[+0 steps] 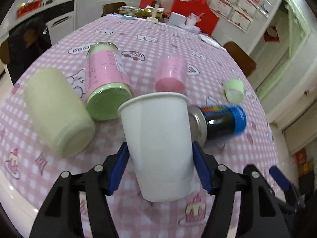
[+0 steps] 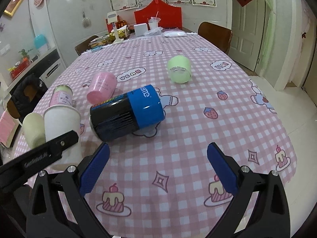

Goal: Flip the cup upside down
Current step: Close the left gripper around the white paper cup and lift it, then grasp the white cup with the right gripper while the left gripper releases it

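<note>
My left gripper (image 1: pixel 160 168) is shut on a white paper cup (image 1: pixel 158 142), its blue pads pressing both sides of the cup's lower half. The cup is upright, rim up, tilted slightly, held just above the pink checked tablecloth (image 1: pixel 138 31). In the right wrist view the same white cup (image 2: pixel 61 123) stands at the left with the left gripper's black arm across it. My right gripper (image 2: pixel 158 168) is open and empty, hovering over the tablecloth (image 2: pixel 198 119) in front of a black and blue can (image 2: pixel 126 113).
Lying on the table are a cream cup (image 1: pixel 57 109), a pink and green jar (image 1: pixel 105 83), a pink cup (image 1: pixel 171 75), a small green cup (image 1: pixel 234 90) and the black and blue can (image 1: pixel 220 121). Clutter and chairs stand at the far end.
</note>
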A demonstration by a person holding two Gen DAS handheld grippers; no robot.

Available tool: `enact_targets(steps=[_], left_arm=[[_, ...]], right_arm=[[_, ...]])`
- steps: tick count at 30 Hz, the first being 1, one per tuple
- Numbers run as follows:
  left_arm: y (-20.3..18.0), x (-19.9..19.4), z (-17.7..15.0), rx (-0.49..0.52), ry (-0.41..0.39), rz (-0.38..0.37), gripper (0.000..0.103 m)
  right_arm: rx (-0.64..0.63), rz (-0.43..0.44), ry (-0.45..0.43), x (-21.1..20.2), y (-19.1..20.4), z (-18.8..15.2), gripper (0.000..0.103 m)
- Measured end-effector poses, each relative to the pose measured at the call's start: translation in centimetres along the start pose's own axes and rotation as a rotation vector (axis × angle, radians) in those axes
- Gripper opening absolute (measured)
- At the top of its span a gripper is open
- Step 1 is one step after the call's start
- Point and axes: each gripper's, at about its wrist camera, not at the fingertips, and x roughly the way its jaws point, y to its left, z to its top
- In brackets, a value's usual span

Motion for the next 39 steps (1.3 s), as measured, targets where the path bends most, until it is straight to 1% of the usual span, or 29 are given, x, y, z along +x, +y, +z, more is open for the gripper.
enact_targets(steps=[3,5,8,14,18,20,24,26,32,34,39], left_arm=[[0.0,-1.3,-1.0,0.041,0.000,0.019,0.063],[-0.1,-1.9,-1.8,0.086,0.026,0.023,0.063],[0.1,-2.4,-2.7,0.116,0.048,0.048,0.064],[0.5,-2.3,-4.0,0.151,0.101,0.038,0.063],[0.3,-1.7,-4.7,0.171,0.108,0.054,0.064],[0.1,-1.4,-4.8,0.183,0.113,0.049,0.064],[-0.6,-1.2,-5.1,0.236,0.095,0.064,0.065],[-0.6,-1.3,-5.1,0.243,0.100,0.063,0.065],[-0.5,-1.0,-5.1,0.231,0.130,0.053,0.068],[-0.6,-1.3,-5.1,0.243,0.121,0.062,0.070],[-0.8,-1.9,-4.6,0.245,0.105,0.055,0.072]], right_arm=[[-0.005,0.009,-0.022,-1.1,0.1,-0.8,0.095],[-0.017,0.015,-0.032,-1.9,0.1,-1.5,0.095],[-0.026,0.030,-0.028,-2.7,0.2,-2.2,0.095],[-0.062,0.022,-0.017,-3.2,0.7,-3.6,0.095],[-0.059,0.026,0.005,-2.5,0.5,-4.0,0.095],[-0.053,0.024,0.010,-2.2,0.5,-4.3,0.095],[-0.037,0.032,0.015,-2.1,0.2,-4.5,0.095],[-0.032,0.047,0.020,-2.1,0.1,-4.5,0.095],[-0.013,0.040,0.026,-2.7,-0.3,-4.5,0.095],[0.002,0.046,0.015,-3.2,-0.5,-4.5,0.095],[0.019,0.063,0.001,-4.4,-0.6,-4.2,0.095]])
